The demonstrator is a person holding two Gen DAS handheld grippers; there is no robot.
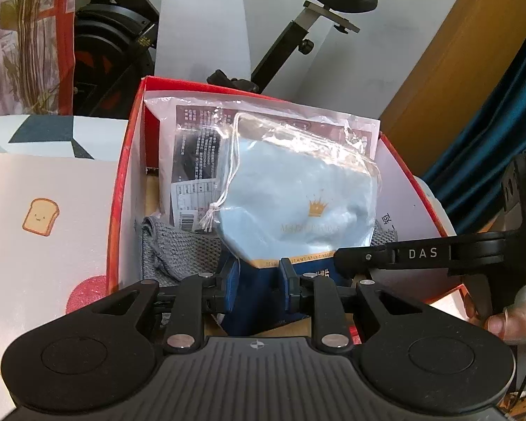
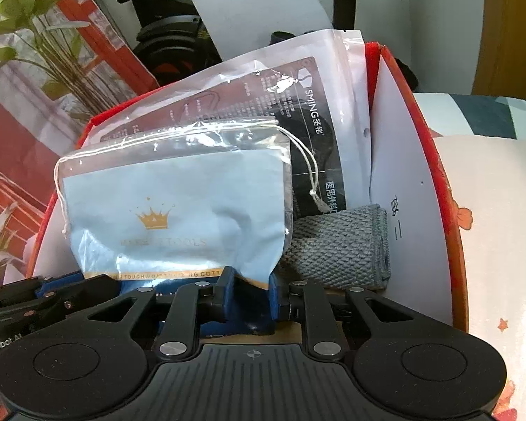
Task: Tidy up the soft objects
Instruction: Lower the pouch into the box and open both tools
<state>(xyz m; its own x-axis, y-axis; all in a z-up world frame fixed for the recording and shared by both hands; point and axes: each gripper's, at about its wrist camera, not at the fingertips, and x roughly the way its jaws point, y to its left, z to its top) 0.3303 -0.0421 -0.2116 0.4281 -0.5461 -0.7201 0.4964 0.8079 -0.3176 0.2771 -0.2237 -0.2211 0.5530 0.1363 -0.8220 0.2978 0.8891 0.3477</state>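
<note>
Dim, bluish indoor light; glare glints on the clear plastic bag (image 2: 179, 140); fisheye bending curves both pictures' edges.

The drawstring pouch (image 2: 172, 210) is showing glossy, crinkled clear plastic over pale blue, with a white cotton-like cord. The flat packet (image 2: 312, 105) behind it is gleaming as smooth plastic film. The grey cloth (image 2: 340, 245) is looking coarse, knitted and matt. The red box (image 1: 122, 182) is reading as smooth card with white paper lining.
</note>
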